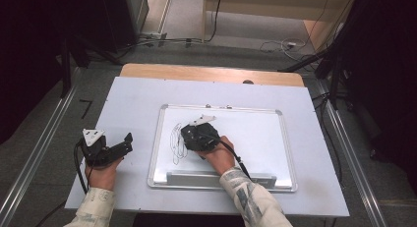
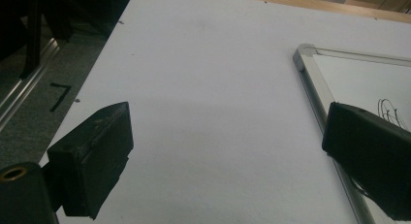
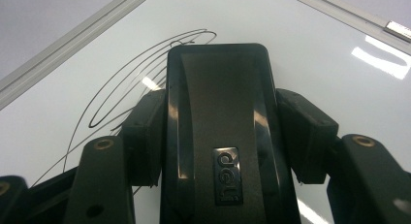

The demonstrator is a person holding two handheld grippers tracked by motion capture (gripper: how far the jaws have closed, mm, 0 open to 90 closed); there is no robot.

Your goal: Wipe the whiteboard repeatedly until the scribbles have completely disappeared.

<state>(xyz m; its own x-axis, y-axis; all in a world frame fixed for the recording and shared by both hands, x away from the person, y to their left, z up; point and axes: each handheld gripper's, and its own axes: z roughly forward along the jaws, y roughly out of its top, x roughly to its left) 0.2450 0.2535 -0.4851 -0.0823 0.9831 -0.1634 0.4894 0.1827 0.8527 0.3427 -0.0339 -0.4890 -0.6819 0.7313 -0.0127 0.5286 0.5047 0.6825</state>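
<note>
A whiteboard [image 1: 255, 138] with a silver frame lies flat on the white table cover. Black pen scribbles [image 1: 176, 141] mark its left part. In the right gripper view a glossy black eraser [image 3: 220, 88] sits on the board [image 3: 315, 54] over the scribbles [image 3: 126, 83]. My right gripper [image 3: 224, 132] is shut on the eraser's two sides, and in the high view it [image 1: 196, 133] rests just right of the scribbles. My left gripper [image 1: 125, 144] lies on the cover left of the board. Its jaws [image 2: 228, 136] stand wide open with nothing between them, beside the board's frame [image 2: 310, 73].
The white cover [image 1: 133, 104] leaves a wooden table edge [image 1: 211, 72] bare at the back. A pen tray [image 1: 196, 178] runs along the board's near edge. Metal rails [image 1: 39, 153] flank the table on the floor, and cables [image 1: 280, 45] lie beyond it.
</note>
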